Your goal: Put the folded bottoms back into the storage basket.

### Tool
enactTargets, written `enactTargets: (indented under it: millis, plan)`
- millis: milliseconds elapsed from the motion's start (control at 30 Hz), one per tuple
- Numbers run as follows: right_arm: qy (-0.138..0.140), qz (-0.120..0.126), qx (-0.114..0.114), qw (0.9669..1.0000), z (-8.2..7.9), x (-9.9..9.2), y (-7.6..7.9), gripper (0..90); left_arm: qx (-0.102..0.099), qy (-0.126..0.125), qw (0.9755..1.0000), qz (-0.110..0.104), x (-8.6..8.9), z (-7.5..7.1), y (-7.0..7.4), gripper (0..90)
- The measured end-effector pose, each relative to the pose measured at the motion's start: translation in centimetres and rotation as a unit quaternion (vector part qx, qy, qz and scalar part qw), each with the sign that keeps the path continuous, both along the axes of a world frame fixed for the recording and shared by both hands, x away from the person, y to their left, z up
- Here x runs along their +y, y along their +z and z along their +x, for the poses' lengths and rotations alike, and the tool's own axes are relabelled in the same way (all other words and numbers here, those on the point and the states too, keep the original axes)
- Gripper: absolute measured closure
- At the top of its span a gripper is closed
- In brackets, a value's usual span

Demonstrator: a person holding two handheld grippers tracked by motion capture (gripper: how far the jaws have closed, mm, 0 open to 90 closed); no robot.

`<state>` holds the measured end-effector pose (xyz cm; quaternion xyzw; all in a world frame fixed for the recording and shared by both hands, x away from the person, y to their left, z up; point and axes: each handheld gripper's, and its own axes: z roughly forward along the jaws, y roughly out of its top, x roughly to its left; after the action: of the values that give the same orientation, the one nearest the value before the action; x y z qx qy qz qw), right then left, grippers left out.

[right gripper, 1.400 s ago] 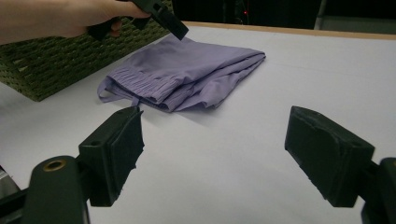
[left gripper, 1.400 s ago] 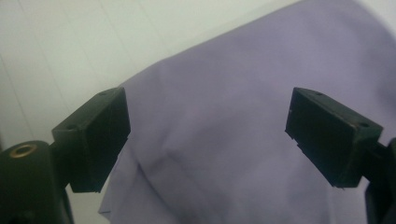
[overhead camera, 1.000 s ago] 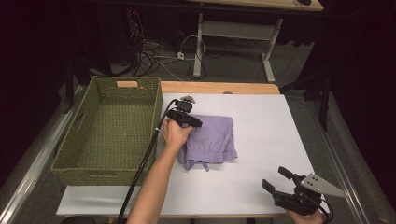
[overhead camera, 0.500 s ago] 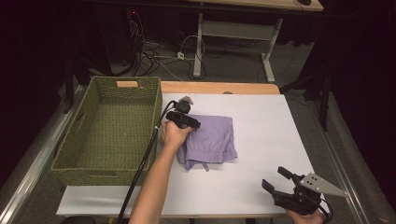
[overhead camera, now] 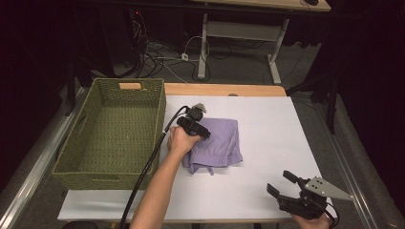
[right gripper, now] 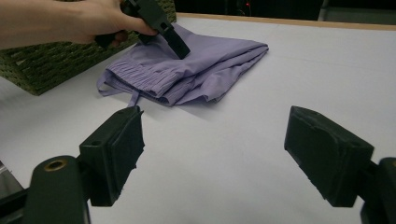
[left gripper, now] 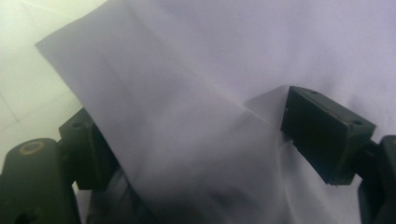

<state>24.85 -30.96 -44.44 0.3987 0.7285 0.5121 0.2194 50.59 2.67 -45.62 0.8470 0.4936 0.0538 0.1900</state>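
A folded lilac garment (overhead camera: 217,143) with a gathered waistband and a drawstring lies mid-table on the white table (overhead camera: 267,129). My left gripper (overhead camera: 204,133) rests on the garment's left part, its jaws spread wide. In the left gripper view a fold of the lilac garment (left gripper: 201,102) lies across the gap of my left gripper (left gripper: 196,140), loose between the jaws. My right gripper (overhead camera: 279,182) hovers open near the table's front right corner, apart from the garment. In the right gripper view my right gripper (right gripper: 219,140) faces the lilac garment (right gripper: 196,70) with nothing between its jaws, and a hand holds the left gripper (right gripper: 163,30) on the cloth.
A large green woven basket (overhead camera: 71,157) with no contents stands at the table's left side, close to the garment. A black cable (overhead camera: 143,176) trails from the left gripper along the basket's right wall. Bare white tabletop stretches between the garment and my right gripper.
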Motion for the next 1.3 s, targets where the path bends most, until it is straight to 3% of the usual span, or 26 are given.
enactTargets:
  millis: [167, 500, 667, 767, 1033, 1200, 1300]
  plan:
    - [-0.001, 0.003, 0.000, 1.0000, 0.0, 0.0, 0.0, 20.9, -0.006, -0.013, 0.9999, -0.002, -0.3, -0.5, 0.0, 18.1]
    - [0.001, 0.000, 0.003, 1.0000, 0.2, 0.0, 0.0, 21.0, -0.014, -0.032, 0.9992, -0.018, -0.6, -1.4, 0.3, 42.8]
    - [0.003, -0.004, 0.004, 1.0000, 0.2, 0.1, -0.1, 21.2, -0.006, -0.039, 0.9989, -0.026, -0.6, -1.6, 0.4, 53.5]
    - [0.002, -0.003, 0.004, 1.0000, 0.1, 0.1, -0.1, 21.2, -0.001, -0.035, 0.9989, -0.031, -0.4, -1.5, 0.5, 55.7]
    - [0.003, -0.004, 0.005, 1.0000, 0.1, 0.1, -0.1, 21.2, 0.012, -0.028, 0.9979, -0.058, 0.0, -1.6, 0.4, 72.6]
    - [0.000, -0.005, 0.003, 1.0000, 0.1, 0.1, 0.0, 21.1, 0.016, -0.028, 0.9974, -0.064, 0.1, -1.5, 0.4, 76.6]
    - [0.000, -0.003, 0.003, 1.0000, 0.1, 0.1, 0.0, 21.1, 0.008, -0.037, 0.9977, -0.056, -0.1, -1.7, 0.4, 77.7]
